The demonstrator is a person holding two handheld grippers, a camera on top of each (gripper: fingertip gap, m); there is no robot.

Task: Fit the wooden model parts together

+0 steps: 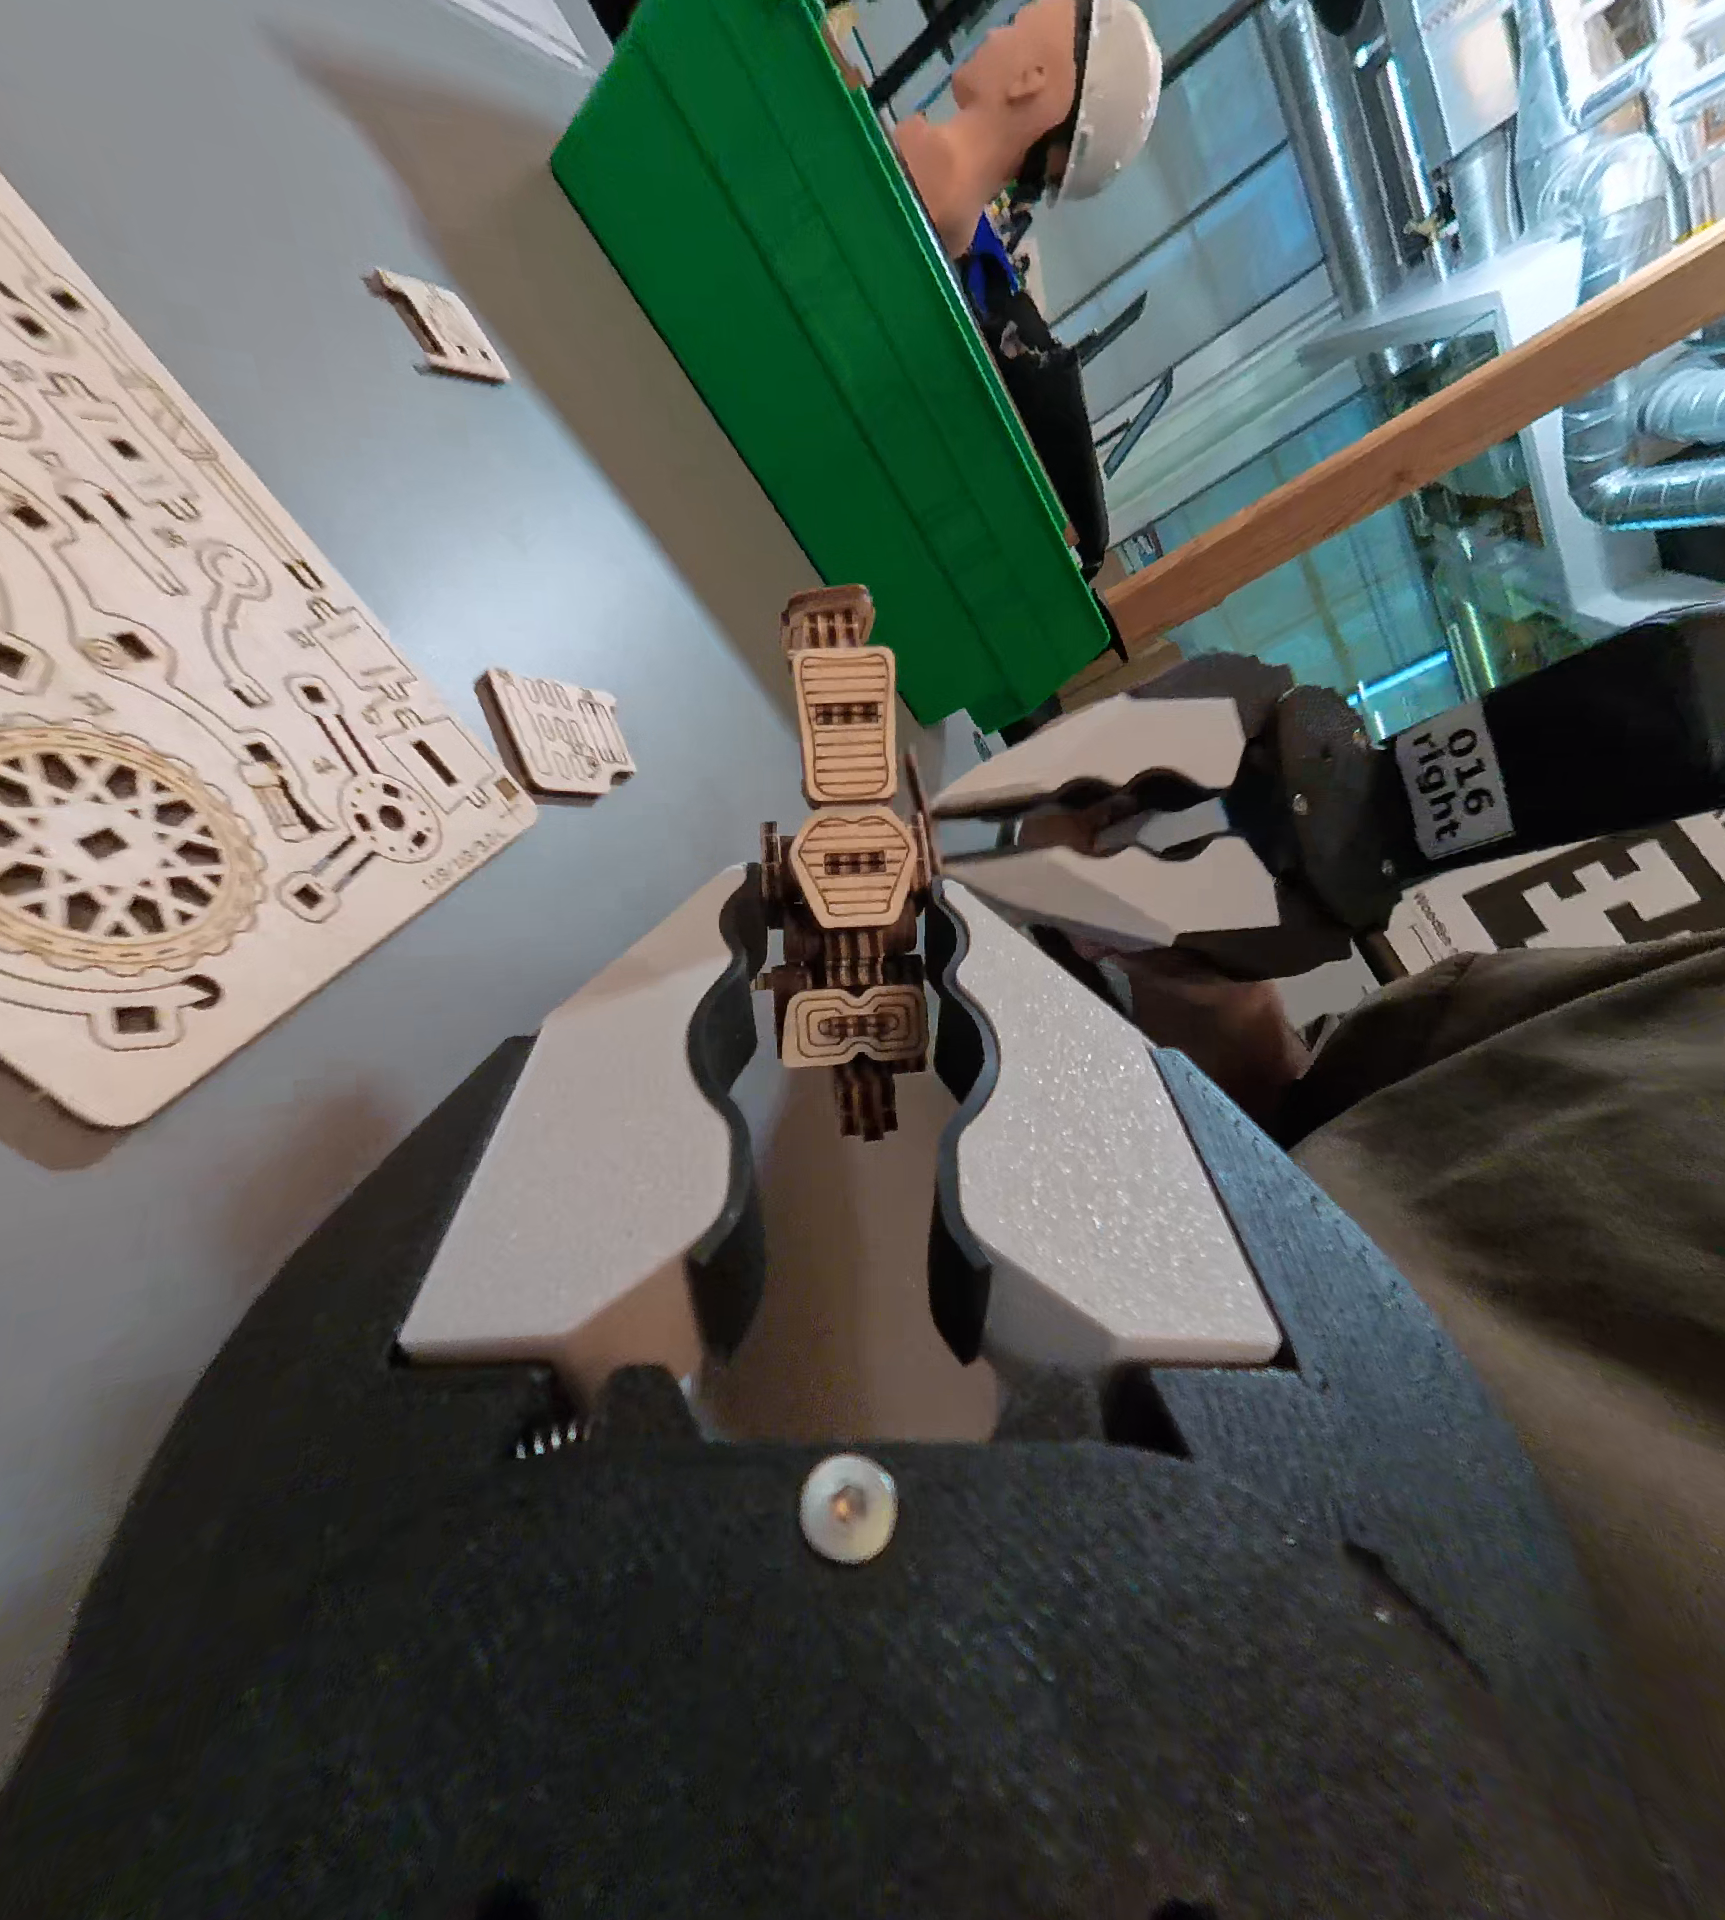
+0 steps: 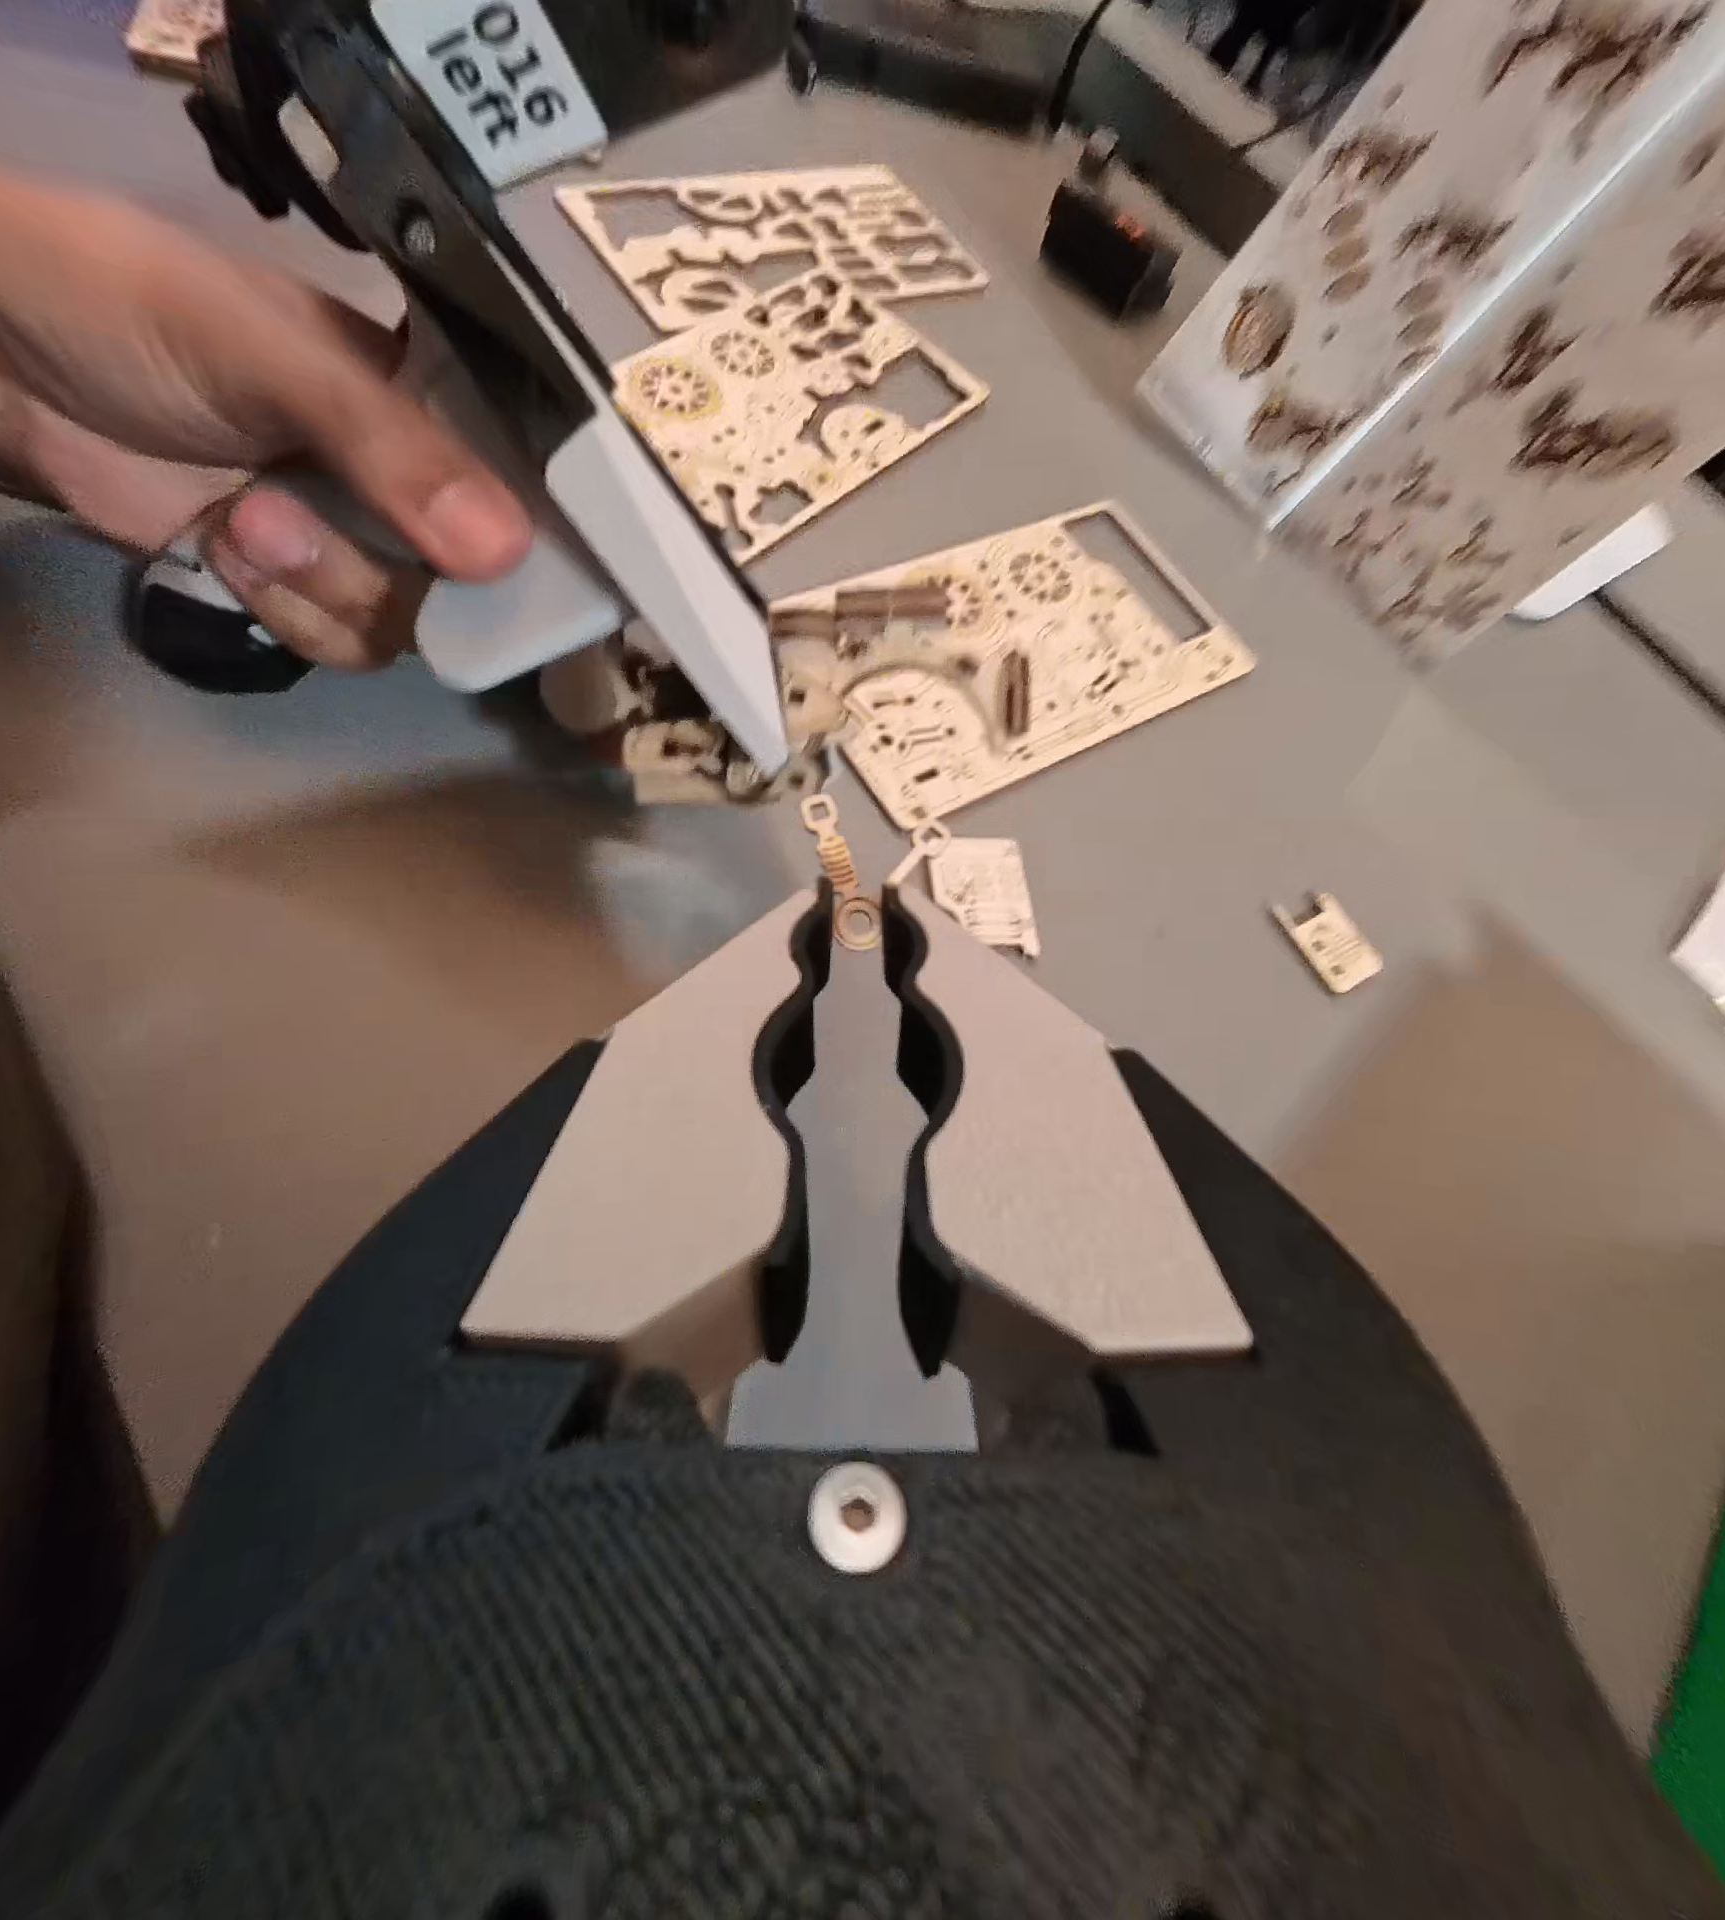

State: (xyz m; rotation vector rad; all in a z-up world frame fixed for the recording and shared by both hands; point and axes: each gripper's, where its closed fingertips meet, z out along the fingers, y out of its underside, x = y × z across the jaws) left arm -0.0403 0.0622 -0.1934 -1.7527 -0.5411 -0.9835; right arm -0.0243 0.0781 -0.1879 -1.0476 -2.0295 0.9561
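My left gripper (image 1: 842,894) is shut on a small wooden model assembly (image 1: 845,790) of stacked layers with three ribbed plates, held upright above the grey table. My right gripper (image 2: 853,904) is shut on a thin wooden spring-shaped link (image 2: 837,860) with a ring at its near end; the link points at the assembly. In the left wrist view the right gripper (image 1: 925,821) comes in from the right, its tips just beside the assembly. In the right wrist view the left gripper (image 2: 770,753) comes down from the upper left, held by a hand (image 2: 214,416), with the assembly (image 2: 671,748) partly hidden behind it.
Laser-cut wooden part sheets (image 1: 89,644) (image 2: 1024,665) lie on the grey table (image 1: 370,208). Loose small wooden parts (image 1: 557,732) (image 2: 1325,940) lie beside them. A green box (image 1: 816,343) stands at the far edge. A white printed box (image 2: 1460,312) stands at the right. My left and right fingertips are right by each other.
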